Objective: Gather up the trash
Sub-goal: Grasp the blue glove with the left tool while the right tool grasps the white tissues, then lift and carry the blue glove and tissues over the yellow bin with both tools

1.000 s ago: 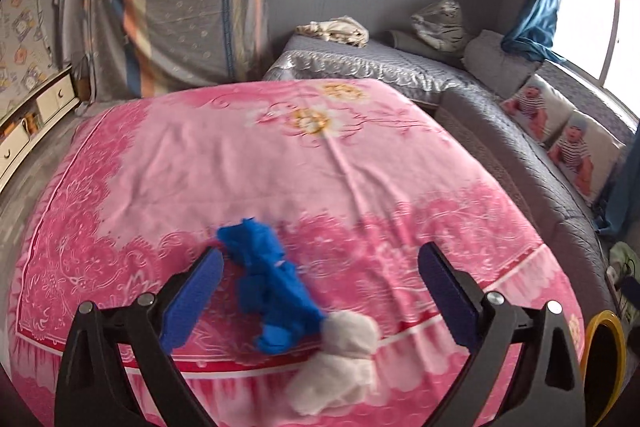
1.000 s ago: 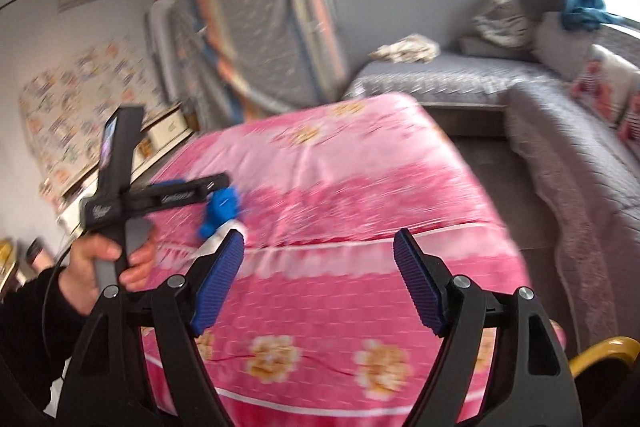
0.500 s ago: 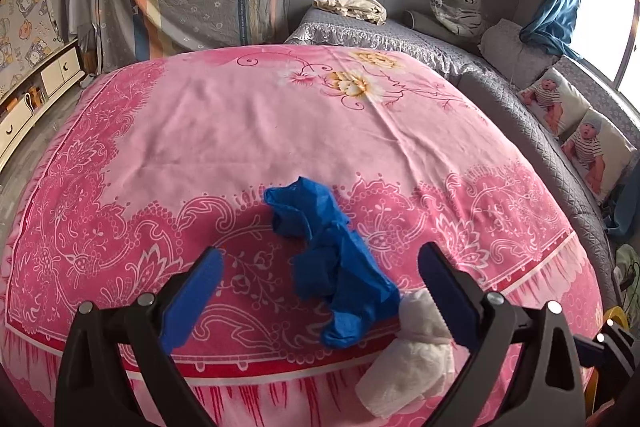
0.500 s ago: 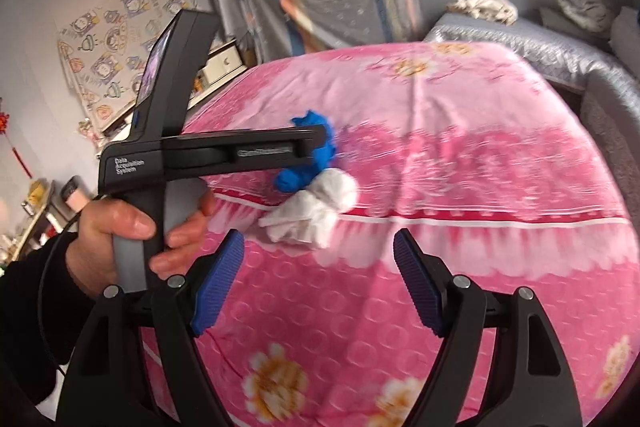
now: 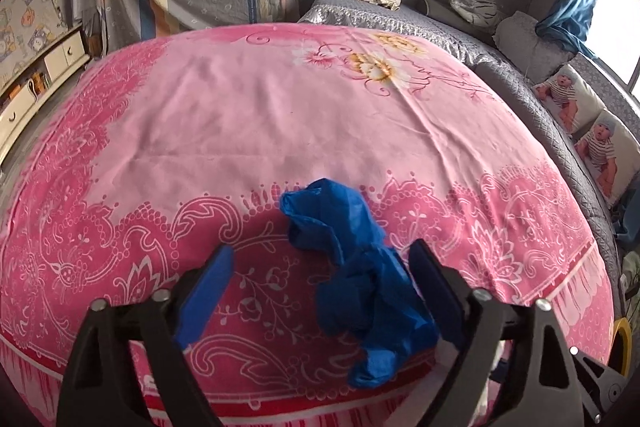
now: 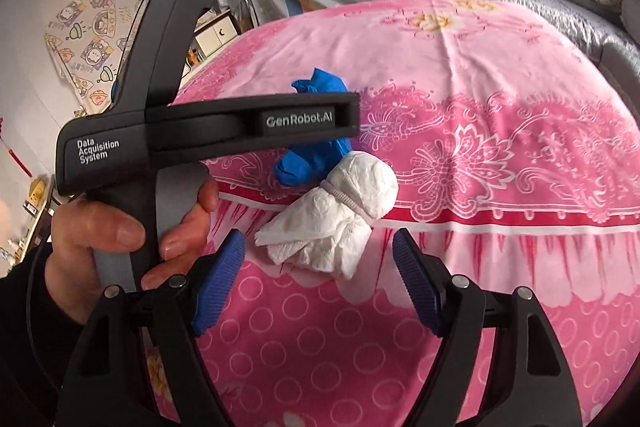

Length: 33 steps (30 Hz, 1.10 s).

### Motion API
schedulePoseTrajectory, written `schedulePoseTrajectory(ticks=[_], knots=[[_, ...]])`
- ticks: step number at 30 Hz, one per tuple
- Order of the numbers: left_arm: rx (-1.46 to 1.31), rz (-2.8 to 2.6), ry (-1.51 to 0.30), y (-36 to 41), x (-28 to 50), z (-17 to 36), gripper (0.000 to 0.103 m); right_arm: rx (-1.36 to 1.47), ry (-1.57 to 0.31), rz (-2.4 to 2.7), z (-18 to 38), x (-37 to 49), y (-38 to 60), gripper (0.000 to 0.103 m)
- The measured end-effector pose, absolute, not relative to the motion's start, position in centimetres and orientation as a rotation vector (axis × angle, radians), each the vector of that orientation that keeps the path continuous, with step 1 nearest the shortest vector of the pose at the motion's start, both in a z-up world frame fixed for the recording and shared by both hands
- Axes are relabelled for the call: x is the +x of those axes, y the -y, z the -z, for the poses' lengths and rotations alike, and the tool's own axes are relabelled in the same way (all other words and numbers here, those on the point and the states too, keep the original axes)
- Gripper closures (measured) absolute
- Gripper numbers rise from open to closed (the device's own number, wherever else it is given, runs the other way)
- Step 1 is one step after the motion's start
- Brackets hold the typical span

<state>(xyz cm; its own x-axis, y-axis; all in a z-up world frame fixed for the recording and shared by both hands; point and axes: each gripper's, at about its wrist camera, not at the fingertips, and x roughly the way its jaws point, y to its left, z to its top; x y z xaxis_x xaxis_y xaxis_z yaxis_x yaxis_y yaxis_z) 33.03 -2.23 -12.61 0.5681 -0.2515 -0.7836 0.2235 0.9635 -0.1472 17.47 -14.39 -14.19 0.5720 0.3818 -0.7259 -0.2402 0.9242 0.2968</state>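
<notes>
A crumpled blue glove [image 5: 356, 275] lies near the front edge of the pink bedspread [image 5: 280, 115]. My left gripper [image 5: 320, 257] is tilted down over it. Its jaws are closing, with the glove between them, against the right pad [image 5: 430, 287] and apart from the left one. In the right wrist view a white tissue wad [image 6: 332, 223], tied with a band, hangs over the bed's edge beside the blue glove [image 6: 312, 159]. My right gripper [image 6: 318, 243] is open, its tips on either side of the wad's lower end. A hand [image 6: 100, 239] holds the left tool's black body [image 6: 200, 123].
A grey sofa [image 5: 440, 23] with bundles and baby-print cushions [image 5: 592, 147] runs along the back and right. A yellow-rimmed bin [image 5: 622, 343] sits low at the right of the bed. White drawers [image 5: 60, 55] stand at the left wall.
My left gripper has dropped closer over the blue glove and its jaws have narrowed. My right gripper has swung in towards the white wad, which now sits at its tips.
</notes>
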Motion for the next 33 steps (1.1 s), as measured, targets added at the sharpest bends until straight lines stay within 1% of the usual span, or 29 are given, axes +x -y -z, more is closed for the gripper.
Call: schedulePoseTrajectory(ticks=[2,4,6,7,8,9,11,14,17,20,28,33], knots=[[-0.061,0.282,-0.940,1.9,33.5,13.0,0.027,0.175,-0.892,-0.367,14.2,17.9,14.3,0.034],[-0.073,0.281,-0.943,1.7,33.7,13.3,0.033,0.176,-0.903,-0.366,14.4,18.3,14.3,0.040],[-0.080,0.281,-0.942,1.6,33.8,13.3,0.043,0.177,-0.913,-0.363,14.5,18.7,14.3,0.046],[-0.091,0.282,-0.943,1.4,33.9,13.4,0.053,0.176,-0.918,-0.360,14.5,19.0,14.2,0.049],[-0.103,0.287,-0.945,1.2,34.0,13.4,0.059,0.183,-0.924,-0.361,14.6,19.3,14.3,0.051],[-0.111,0.291,-0.946,1.1,34.0,13.4,0.061,0.186,-0.927,-0.362,14.7,19.4,14.3,0.052],[-0.121,0.299,-0.947,1.1,34.0,13.5,0.071,0.183,-0.932,-0.359,14.7,19.6,14.2,0.055],[-0.114,0.295,-0.934,1.2,33.7,13.3,0.077,0.187,-0.935,-0.356,14.9,20.0,14.4,0.059],[-0.121,0.290,-0.926,1.1,33.7,13.0,0.079,0.187,-0.938,-0.354,14.9,20.3,14.5,0.065],[-0.142,0.276,-0.917,0.5,33.6,12.5,0.081,0.209,-0.942,-0.360,14.8,20.4,14.8,0.067],[-0.167,0.252,-0.852,-0.9,32.5,9.5,0.081,0.250,-0.884,-0.338,12.4,19.2,16.6,0.068],[-0.163,0.251,-0.786,-0.9,30.7,6.6,0.081,0.271,-0.796,-0.288,9.4,17.7,19.3,0.068]])
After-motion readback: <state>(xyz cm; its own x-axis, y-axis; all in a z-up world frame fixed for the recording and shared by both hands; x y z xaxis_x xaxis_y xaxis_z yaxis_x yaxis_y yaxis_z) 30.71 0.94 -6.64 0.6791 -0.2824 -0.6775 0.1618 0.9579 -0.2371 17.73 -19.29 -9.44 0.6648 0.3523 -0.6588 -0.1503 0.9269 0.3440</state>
